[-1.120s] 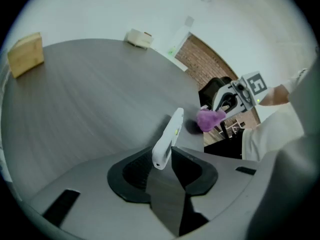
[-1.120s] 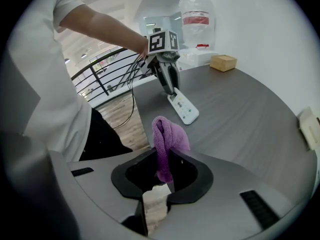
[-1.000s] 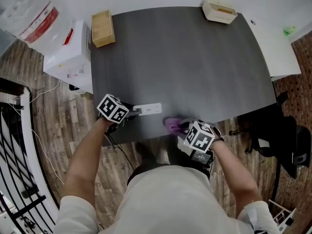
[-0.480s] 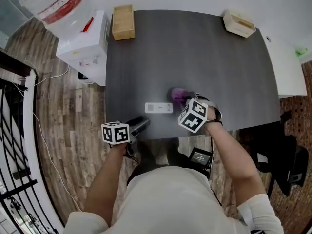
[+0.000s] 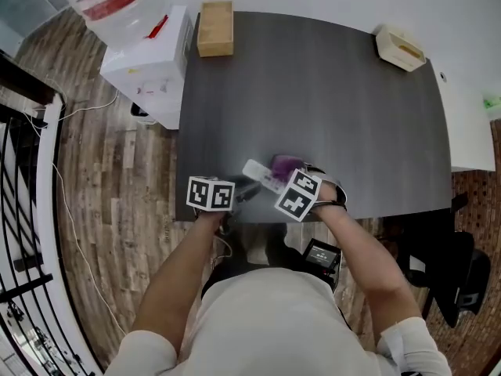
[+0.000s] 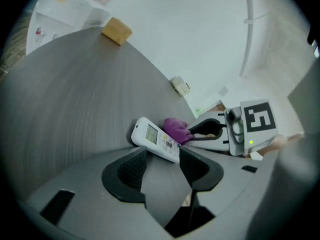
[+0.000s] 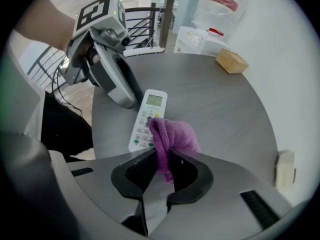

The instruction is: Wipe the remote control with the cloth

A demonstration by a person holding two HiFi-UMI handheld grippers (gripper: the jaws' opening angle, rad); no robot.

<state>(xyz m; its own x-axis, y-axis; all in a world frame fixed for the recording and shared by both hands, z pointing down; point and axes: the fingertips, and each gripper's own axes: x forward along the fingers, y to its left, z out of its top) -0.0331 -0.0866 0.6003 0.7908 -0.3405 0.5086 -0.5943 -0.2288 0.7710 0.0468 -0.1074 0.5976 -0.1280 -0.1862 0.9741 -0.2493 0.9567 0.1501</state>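
The right claw (image 7: 164,159) is clamped on the purple cloth (image 7: 172,136). A fold is pinched between its pads, and the loose bunch stands out just beyond the tips. That bunch rests on the button end of the remote control (image 7: 148,119). The remote lies flat on the dark table (image 5: 329,92) directly ahead of this claw, with its display end pointing away from it. Holding the cloth by a short fold is judged deliberate: it leaves a soft pad forward of the hard jaws, so only fabric meets the keys while the claw points steeply down. The left claw (image 6: 162,159) has just been opening its jaws, and they stand apart. The remote lies slantwise across the gap at their tips, display end off to this claw's left and button end toward its right jaw. No view shows the pads pressing on the casing, so this claw is recorded as not gripping. Its place close against the remote's long side is judged to be that of a stop, set so the light casing does not slide when the cloth is pushed across it. The two claws face each other across the remote, near but not touching. The wiping stroke appears to be at its start, with cloth over the lower keys and the display end not yet covered.
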